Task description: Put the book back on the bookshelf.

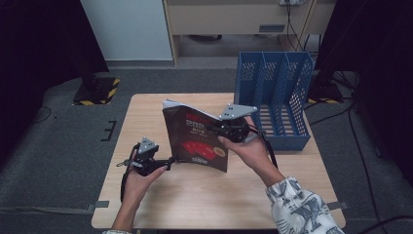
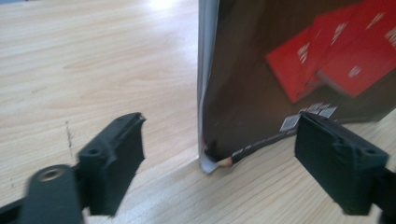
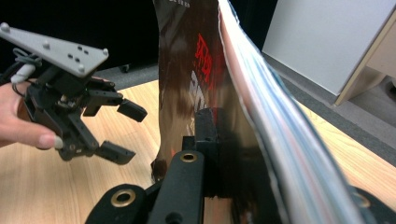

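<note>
Book (image 1: 195, 139): dark cover with red title lettering and pictures of red books; it stands upright on its lower edge on the wooden table (image 1: 146, 117), left of the blue file rack (image 1: 275, 97) and apart from it.
Book tilt: top edge leans away from you, white page block showing at the upper left corner.
Right gripper (image 1: 233, 127): you hold it at the book's right edge, jaws clenched on the cover and pages; in the right gripper view one black jaw presses flat against the dark cover while the page block curves past on the other side.
Right gripper contact: grasping the book, no gap between pad and cover.
Left gripper (image 1: 165, 163): you hold it low at the book's lower left corner, just beside it, above the table.
Left gripper fingers (image 2: 116, 161): released, jaws spread wide; the book's bottom corner stands between them, touching neither pad.
Book corner: in the left gripper view it looks slightly curled and worn where it meets the table.
File rack: three upright compartments, at the table's far right corner, behind your right hand (image 1: 251, 148).
Table: light wood grain, book standing near its middle.
</note>
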A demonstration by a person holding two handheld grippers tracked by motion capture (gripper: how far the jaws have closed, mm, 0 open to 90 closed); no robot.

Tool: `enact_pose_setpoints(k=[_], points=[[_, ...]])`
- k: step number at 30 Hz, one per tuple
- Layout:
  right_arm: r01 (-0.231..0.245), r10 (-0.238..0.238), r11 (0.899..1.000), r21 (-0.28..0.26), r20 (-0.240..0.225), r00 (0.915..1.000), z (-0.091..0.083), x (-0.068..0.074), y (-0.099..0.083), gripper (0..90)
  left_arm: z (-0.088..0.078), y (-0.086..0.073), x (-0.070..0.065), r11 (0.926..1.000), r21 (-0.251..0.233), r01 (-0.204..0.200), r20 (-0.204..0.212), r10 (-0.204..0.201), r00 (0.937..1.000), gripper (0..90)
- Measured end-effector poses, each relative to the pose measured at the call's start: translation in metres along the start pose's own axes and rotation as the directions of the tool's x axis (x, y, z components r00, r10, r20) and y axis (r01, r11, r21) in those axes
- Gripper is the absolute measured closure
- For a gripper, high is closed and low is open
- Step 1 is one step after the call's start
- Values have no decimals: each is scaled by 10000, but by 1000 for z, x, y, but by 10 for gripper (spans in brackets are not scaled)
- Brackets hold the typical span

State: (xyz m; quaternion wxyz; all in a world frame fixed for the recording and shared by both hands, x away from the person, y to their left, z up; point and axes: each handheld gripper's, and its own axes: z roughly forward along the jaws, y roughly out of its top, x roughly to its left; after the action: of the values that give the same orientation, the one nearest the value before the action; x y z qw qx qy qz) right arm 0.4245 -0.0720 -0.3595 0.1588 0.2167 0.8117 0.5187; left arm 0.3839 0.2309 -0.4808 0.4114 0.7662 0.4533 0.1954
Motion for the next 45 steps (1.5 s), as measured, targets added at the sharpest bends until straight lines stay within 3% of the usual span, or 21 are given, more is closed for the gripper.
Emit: enact_pose_setpoints(k=[5, 14, 28, 45], points=[[-27, 27, 10000, 55, 132, 9999, 1, 0, 2, 870, 5, -6, 1, 9996, 250, 138, -22, -138, 9999, 59], [-191, 195, 9997, -129, 301, 9994, -1, -2, 9, 871, 10, -18, 5, 9968, 803, 26, -416, 7, 9991, 57], [-506, 532, 9982, -331, 833, 9951, -6, -9, 22, 872, 12, -28, 13, 9923, 1230, 126, -1077, 7, 9942, 57], [-539, 577, 9978, -382, 1072, 9926, -14, -12, 47, 871, 21, -36, 12, 9838, 1782, 181, -1483, 87, 9889, 54]])
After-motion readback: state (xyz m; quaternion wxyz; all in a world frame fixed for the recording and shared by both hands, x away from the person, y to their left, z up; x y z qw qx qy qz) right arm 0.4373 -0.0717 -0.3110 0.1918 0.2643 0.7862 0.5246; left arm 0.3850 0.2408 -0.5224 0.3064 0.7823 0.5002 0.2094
